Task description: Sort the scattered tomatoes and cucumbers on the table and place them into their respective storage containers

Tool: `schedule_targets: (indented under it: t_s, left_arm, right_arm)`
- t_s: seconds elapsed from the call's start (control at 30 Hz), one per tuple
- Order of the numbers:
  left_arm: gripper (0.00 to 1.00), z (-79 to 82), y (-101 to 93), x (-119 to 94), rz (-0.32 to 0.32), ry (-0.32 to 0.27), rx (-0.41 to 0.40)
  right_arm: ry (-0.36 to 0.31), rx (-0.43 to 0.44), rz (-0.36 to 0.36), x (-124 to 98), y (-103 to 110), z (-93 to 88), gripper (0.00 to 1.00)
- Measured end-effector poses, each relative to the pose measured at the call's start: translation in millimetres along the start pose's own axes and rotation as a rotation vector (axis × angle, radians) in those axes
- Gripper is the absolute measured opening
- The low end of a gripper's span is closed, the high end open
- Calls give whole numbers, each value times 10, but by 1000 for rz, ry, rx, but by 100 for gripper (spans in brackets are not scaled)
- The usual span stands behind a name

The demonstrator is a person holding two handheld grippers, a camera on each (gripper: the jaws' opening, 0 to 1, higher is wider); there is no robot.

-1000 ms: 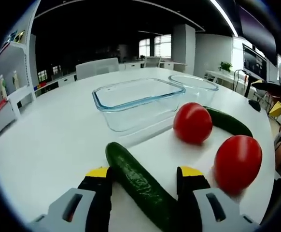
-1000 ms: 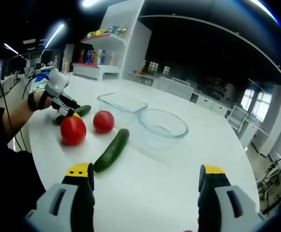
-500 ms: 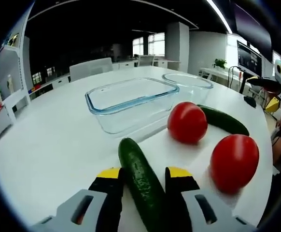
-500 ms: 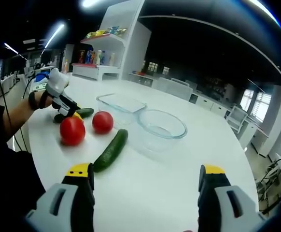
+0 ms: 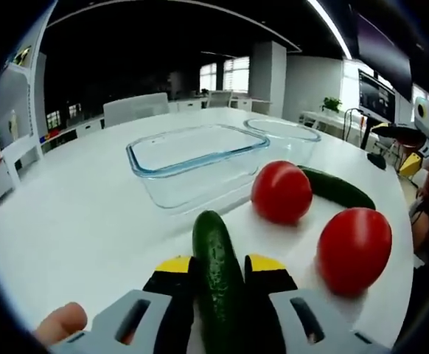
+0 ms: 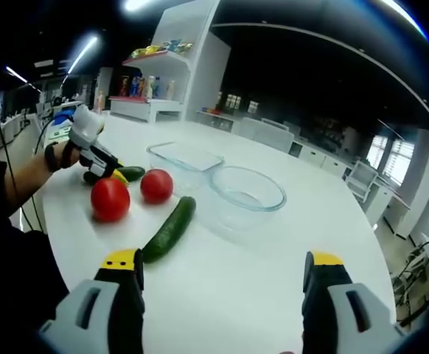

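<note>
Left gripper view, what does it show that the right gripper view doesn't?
Left gripper view: a close look at the left gripper shut on a cucumber, plus a fingertip. Right gripper view: the open right gripper, a person's arm and a snack shelf. Both: two tomatoes, the other cucumber, a glass dish, a round bowl and the white table.

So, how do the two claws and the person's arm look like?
Both the left claw and the right claw have black jaws with yellow tips on light grey bodies. In the right gripper view, the person's wrist carries a dark strap behind the left claw's grey-white body.
</note>
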State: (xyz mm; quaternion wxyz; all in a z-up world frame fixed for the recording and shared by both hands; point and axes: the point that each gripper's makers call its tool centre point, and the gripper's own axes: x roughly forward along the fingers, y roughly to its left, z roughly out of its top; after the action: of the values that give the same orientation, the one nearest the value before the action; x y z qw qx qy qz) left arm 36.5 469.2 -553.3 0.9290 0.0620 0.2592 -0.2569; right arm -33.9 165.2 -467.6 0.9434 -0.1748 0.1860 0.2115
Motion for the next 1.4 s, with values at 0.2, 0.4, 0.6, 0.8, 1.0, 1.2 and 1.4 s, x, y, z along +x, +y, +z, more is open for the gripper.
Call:
schedule_targets:
  t_s: [0.2, 0.4, 0.6, 0.8, 1.0, 1.2, 1.4]
  left_arm:
    - [27, 9, -27, 7, 3, 2, 68]
    - [23, 22, 48, 8, 16, -6, -65]
    - [23, 6, 44, -43, -40, -14, -91]
    - [23, 146, 4, -209, -72, -39, -31]
    - [23, 642, 46, -376, -106, -154, 132]
    - [23, 1189, 75, -371, -149, -279, 367]
    - [23, 1515, 19, -140, -226, -304, 500]
  right_arm:
    - [1, -2, 9, 27, 35, 3, 84]
    - [-1, 0, 4, 3, 23, 7, 84]
    - [-5, 1, -5, -56, -5, -5, 84]
    - [-2, 3, -12, -78, -26, -17, 84]
    - [-14, -5, -8, -87, -15, 34, 84]
    - [-25, -9, -3, -105, 14, 59, 84]
    - [-25, -9, -14, -176, -9, 40, 84]
